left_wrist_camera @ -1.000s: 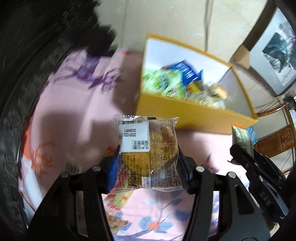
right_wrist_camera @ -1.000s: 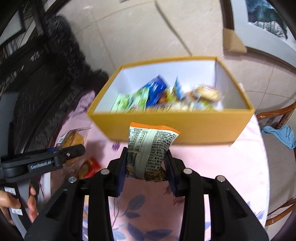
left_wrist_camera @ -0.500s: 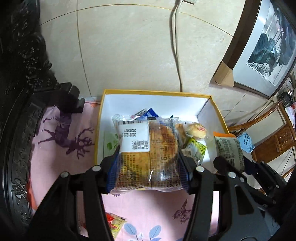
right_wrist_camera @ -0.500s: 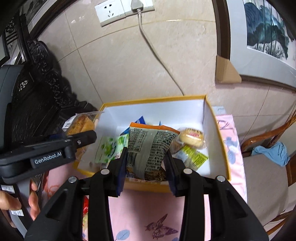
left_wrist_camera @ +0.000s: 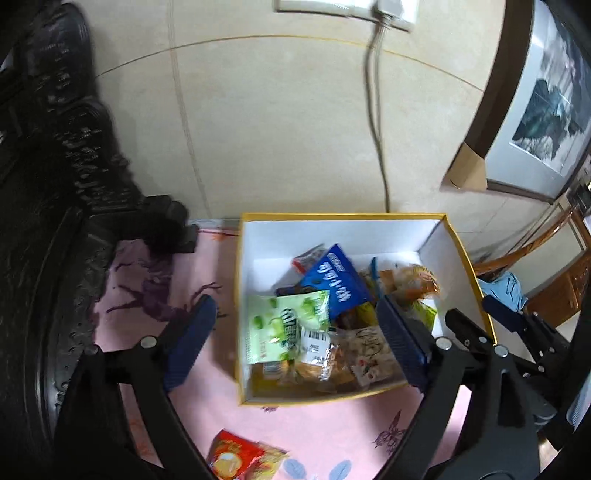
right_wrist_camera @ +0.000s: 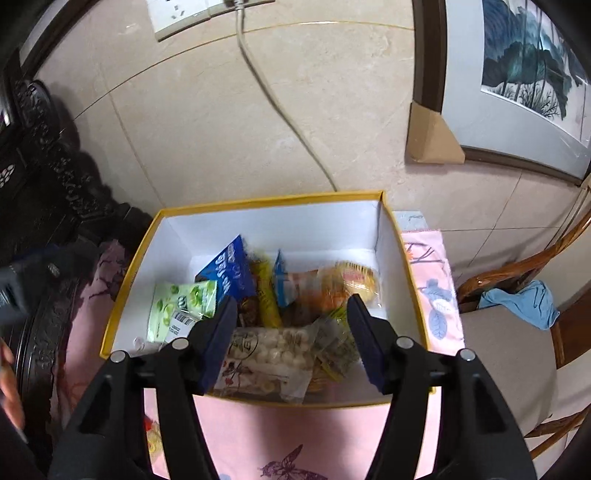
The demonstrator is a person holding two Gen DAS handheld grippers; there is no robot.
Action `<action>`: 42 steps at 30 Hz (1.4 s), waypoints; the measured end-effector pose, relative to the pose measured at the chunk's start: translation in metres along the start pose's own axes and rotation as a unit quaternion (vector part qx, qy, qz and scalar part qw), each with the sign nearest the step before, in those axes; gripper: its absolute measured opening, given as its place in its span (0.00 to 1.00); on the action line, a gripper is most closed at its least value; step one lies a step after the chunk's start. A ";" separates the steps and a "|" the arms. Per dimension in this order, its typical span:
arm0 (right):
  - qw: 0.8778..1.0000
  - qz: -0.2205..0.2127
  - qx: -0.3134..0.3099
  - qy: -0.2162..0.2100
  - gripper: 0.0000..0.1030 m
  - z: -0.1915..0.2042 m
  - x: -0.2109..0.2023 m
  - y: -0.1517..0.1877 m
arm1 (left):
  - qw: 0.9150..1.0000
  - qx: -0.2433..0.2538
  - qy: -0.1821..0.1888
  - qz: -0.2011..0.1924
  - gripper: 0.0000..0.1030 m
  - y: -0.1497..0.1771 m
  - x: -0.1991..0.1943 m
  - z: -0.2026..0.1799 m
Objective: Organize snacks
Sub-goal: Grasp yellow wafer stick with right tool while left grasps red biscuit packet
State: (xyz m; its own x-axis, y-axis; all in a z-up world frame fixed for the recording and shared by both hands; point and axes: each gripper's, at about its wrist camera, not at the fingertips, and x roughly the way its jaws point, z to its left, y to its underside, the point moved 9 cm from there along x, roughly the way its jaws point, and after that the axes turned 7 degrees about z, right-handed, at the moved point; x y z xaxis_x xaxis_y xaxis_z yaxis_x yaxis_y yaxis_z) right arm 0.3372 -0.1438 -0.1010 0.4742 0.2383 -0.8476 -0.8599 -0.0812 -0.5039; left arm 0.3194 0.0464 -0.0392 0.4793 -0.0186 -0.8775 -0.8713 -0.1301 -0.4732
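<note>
Both claws are empty right now. The left gripper (left_wrist_camera: 295, 321) has its jaws spread really wide, they've just been opening, and nothing is pinched between them. It hangs over the near left corner of the yellow box (left_wrist_camera: 369, 215), one blue pad out over the pink tablecloth (left_wrist_camera: 207, 402) and the other above the box's contents. Under it, lying in the box, is the clear-wrapped pastry (left_wrist_camera: 314, 354) with its white barcode label, up against the green snack bag (left_wrist_camera: 284, 328).

The right gripper (right_wrist_camera: 291, 325) is about the same: jaws apart, just been opening, nothing clamped. Below and between its pads sits a clear bag of pale round snacks (right_wrist_camera: 273, 358) in the near part of the box, and just right of that a crinkly packet (right_wrist_camera: 332, 347), blurry enough that its print can't be read.

Further back in the box there's a blue packet (right_wrist_camera: 231, 269) standing tilted, a yellow stick pack (right_wrist_camera: 266, 291) and a round bun in a clear wrapper (right_wrist_camera: 351, 280) near the right wall.

Outside the box, a red snack packet (left_wrist_camera: 231, 456) lies on the cloth at the near edge. Behind it all is a tiled wall with a socket (right_wrist_camera: 173, 14) and a cable (right_wrist_camera: 280, 107) running down behind the box, plus a framed picture (right_wrist_camera: 524, 77) on the right and a wooden chair (right_wrist_camera: 517, 273) with a blue cloth (right_wrist_camera: 524, 301) on it.
</note>
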 end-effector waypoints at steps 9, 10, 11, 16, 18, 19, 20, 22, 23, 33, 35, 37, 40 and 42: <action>0.988 0.056 -0.070 -0.127 0.61 0.090 -0.015 0.103 | 0.996 -0.061 -0.061 0.023 0.91 0.099 -0.021 0.097; 0.983 0.080 -0.075 -0.144 0.61 0.106 -0.009 0.127 | 0.994 -0.074 -0.068 0.045 0.91 0.122 -0.014 0.109; 0.980 0.099 -0.076 -0.154 0.61 0.116 -0.004 0.144 | 0.993 -0.082 -0.069 0.057 0.91 0.136 -0.009 0.115; 0.970 0.169 -0.052 -0.167 0.61 0.155 0.033 0.207 | 0.978 -0.154 -0.082 0.111 0.91 0.201 0.014 0.151; 0.970 0.173 -0.027 -0.166 0.61 0.160 0.041 0.213 | 0.978 -0.157 -0.089 0.106 0.91 0.207 0.011 0.156; 0.972 0.171 -0.019 -0.163 0.61 0.164 0.044 0.213 | 0.978 -0.156 -0.092 0.103 0.91 0.207 0.008 0.158; 0.973 0.169 -0.021 -0.158 0.61 0.169 0.046 0.214 | 0.978 -0.156 -0.094 0.100 0.91 0.208 0.007 0.161; 0.973 0.175 -0.036 -0.144 0.61 0.180 0.053 0.216 | 0.979 -0.158 -0.094 0.093 0.91 0.205 0.001 0.164; 0.974 0.175 -0.043 -0.134 0.61 0.184 0.055 0.218 | 0.979 -0.158 -0.093 0.090 0.91 0.204 -0.001 0.165; 0.979 0.153 -0.122 -0.061 0.49 0.203 0.074 0.230 | 0.978 -0.164 -0.092 0.095 0.91 0.208 -0.005 0.169; 0.976 0.157 -0.130 -0.075 0.44 0.207 0.072 0.231 | 0.977 -0.167 -0.089 0.097 0.91 0.209 -0.004 0.169; 0.975 0.182 -0.092 -0.093 0.44 0.203 0.077 0.233 | 0.977 -0.168 -0.087 0.097 0.91 0.208 -0.002 0.168; 0.970 0.218 -0.071 -0.077 0.47 0.213 0.090 0.233 | 0.977 -0.167 -0.084 0.100 0.91 0.207 -0.001 0.164; 0.973 0.203 -0.095 -0.054 0.46 0.219 0.092 0.234 | 0.978 -0.164 -0.087 0.096 0.91 0.206 -0.005 0.162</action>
State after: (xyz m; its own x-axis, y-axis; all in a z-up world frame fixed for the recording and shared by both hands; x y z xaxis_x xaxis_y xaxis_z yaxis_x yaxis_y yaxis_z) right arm 0.1387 0.0714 -0.2603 0.0710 0.2478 -0.9662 -0.9171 -0.3647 -0.1609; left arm 0.1207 0.1803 -0.1452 0.2609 0.0911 -0.9611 -0.8490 -0.4523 -0.2733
